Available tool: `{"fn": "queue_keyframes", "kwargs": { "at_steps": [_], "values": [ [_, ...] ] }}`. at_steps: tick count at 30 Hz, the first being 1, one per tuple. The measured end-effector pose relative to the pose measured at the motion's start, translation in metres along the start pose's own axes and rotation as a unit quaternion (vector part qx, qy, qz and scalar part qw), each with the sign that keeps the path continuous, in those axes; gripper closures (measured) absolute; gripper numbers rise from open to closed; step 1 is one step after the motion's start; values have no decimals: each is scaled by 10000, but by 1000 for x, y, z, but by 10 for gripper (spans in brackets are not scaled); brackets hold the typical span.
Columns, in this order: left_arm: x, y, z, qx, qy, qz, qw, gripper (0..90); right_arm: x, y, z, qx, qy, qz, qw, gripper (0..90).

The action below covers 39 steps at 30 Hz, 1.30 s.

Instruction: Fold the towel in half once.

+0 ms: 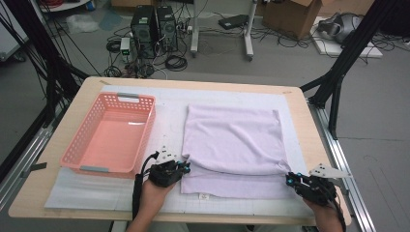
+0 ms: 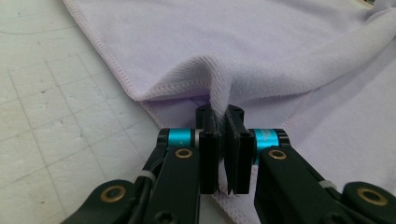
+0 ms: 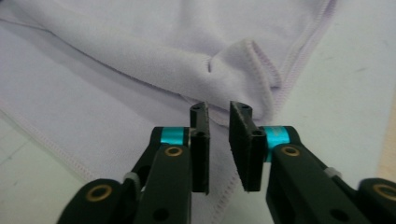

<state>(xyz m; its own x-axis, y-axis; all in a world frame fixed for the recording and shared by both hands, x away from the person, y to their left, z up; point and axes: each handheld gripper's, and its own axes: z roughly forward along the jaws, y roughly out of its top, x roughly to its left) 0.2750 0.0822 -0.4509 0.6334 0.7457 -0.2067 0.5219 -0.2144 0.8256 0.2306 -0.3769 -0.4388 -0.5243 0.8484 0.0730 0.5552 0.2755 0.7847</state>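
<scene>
Fold part done: lilac terry towel (image 1: 232,145) doubled forward. Left gripper (image 2: 223,122) pinches its 7 o'clock corner; right gripper (image 3: 218,115), jaws narrowly parted, holds nothing. Pink plastic basket (image 1: 72,145) awaits.

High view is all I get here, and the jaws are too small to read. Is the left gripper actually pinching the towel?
Observer: Yes, the left gripper is shut on a raised fold of the lavender towel.
Operator: And the right one?
Observer: The right gripper has a gap between its jaws, nothing in it; the towel's folded corner lies just beyond the tips.
Operator: Any stitching there?
Observer: A stitched hem runs round that corner.
</scene>
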Motion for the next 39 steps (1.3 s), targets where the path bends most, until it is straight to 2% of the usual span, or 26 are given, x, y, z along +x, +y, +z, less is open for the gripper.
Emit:
{"fn": "queue_keyframes", "kwargs": {
  "at_steps": [2, 4, 6, 7, 8, 11, 14, 16, 20, 21, 23, 25, 27, 29, 30, 31, 32, 34, 36, 39],
  "values": [
    [0, 0, 0, -1, -9, 4, 10000, 847, 2, 2, 7, -8, -62, -73, 10000, 680],
    [0, 0, 0, -3, -8, -5, 10000, 847, 4, 5, 16, 77, -237, -262, 9993, 681],
    [0, 0, 0, -9, -26, -7, 10000, 847, 5, 5, 23, 211, -430, -388, 9981, 726],
    [1, 0, -1, 0, -29, 5, 10000, 848, 4, 5, 23, 164, -437, -335, 9983, 762],
    [1, 0, -1, -2, -42, 0, 10000, 849, 2, 4, 22, 188, -442, -292, 9984, 862],
    [2, -1, -3, -12, -77, -36, 10000, 851, 1, 4, 20, 197, -407, -343, 9984, 877],
    [2, -1, -9, -56, -162, -82, 9998, 852, 1, 4, 14, 169, -244, -266, 9992, 881],
    [2, -1, -13, -96, -217, -84, 9997, 852, 2, 4, 0, 79, -16, -207, 9998, 881],
    [0, -2, -20, -155, -356, -130, 9992, 853, 4, 3, -13, 3, 103, -218, 9997, 881],
    [0, -2, -22, -166, -410, -157, 9989, 853, 5, 2, -19, -40, 218, -140, 9997, 880],
    [0, -2, -27, -196, -547, -234, 9980, 853, 5, 1, -21, -37, 264, -119, 9996, 881],
    [1, -2, -33, -167, -688, -284, 9971, 853, 9, -2, -28, 99, 476, -67, 9988, 881],
    [2, -4, -37, -89, -740, -304, 9968, 852, 10, -3, -31, 153, 526, -65, 9985, 881],
    [3, -6, -37, 4, -693, -305, 9971, 848, 11, -5, -35, 284, 595, -30, 9978, 894],
    [3, -8, -37, 17, -646, -329, 9974, 828, 12, -6, -37, 318, 516, -79, 9981, 890],
    [4, -9, -36, 11, -620, -366, 9974, 754, 10, -7, -38, 307, 429, -142, 9985, 837],
    [4, -9, -35, 6, -627, -426, 9971, 684, 9, -7, -39, 279, 384, -75, 9988, 812],
    [2, -10, -35, -42, -600, -400, 9974, 621, 9, -7, -39, 195, 367, -19, 9991, 796],
    [-1, -12, -35, 0, -533, -301, 9981, 587, 11, -7, -36, 177, 403, -93, 9990, 782],
    [-3, -18, -36, 88, -451, -240, 9987, 569, 15, -7, -28, 303, 350, -147, 9988, 704]
  ]
}}
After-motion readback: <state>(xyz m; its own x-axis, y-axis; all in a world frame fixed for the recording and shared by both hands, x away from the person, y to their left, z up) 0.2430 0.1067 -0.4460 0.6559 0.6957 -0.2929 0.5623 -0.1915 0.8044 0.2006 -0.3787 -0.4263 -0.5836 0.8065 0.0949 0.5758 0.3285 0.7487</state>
